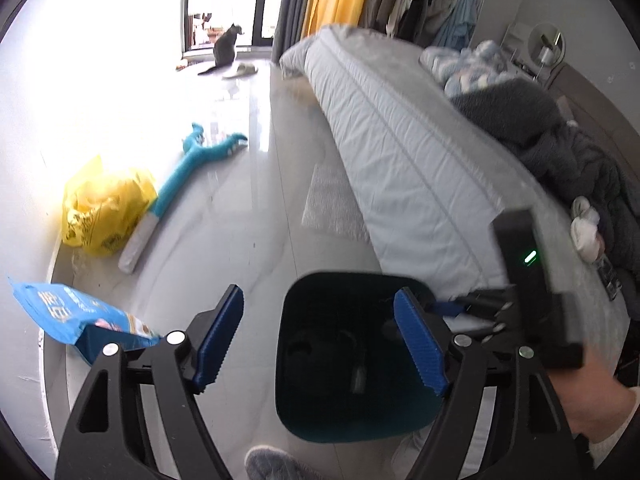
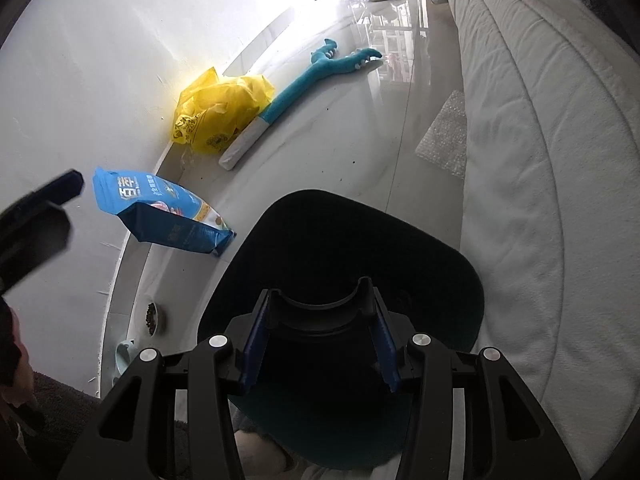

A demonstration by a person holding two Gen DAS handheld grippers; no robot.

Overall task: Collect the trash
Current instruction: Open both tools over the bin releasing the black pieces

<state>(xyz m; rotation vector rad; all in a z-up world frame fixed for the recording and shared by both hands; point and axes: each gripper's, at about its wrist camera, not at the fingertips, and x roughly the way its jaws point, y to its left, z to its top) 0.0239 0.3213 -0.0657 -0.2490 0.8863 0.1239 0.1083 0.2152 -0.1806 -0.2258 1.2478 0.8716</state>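
A dark teal trash bin (image 1: 352, 360) stands on the floor below both grippers; it also fills the middle of the right wrist view (image 2: 344, 248). My left gripper (image 1: 320, 344) is open and empty above the bin's mouth. My right gripper (image 2: 320, 344) is shut on a black curved piece (image 2: 320, 312) over the bin; the gripper also shows at the bin's right rim in the left wrist view (image 1: 480, 312). A sheet of bubble wrap (image 1: 332, 204) lies on the floor by the bed (image 2: 444, 140). A crumpled yellow plastic bag (image 1: 104, 208) sits by the wall (image 2: 220, 116).
A blue pet food bag (image 1: 80, 320) leans at the wall (image 2: 160, 216). A teal plush toy (image 1: 200, 164) lies on the floor. The bed (image 1: 400, 152) fills the right side. A cat (image 1: 226, 48) and a slipper (image 1: 242, 70) are near the window. A food bowl (image 2: 152, 318) sits by the wall.
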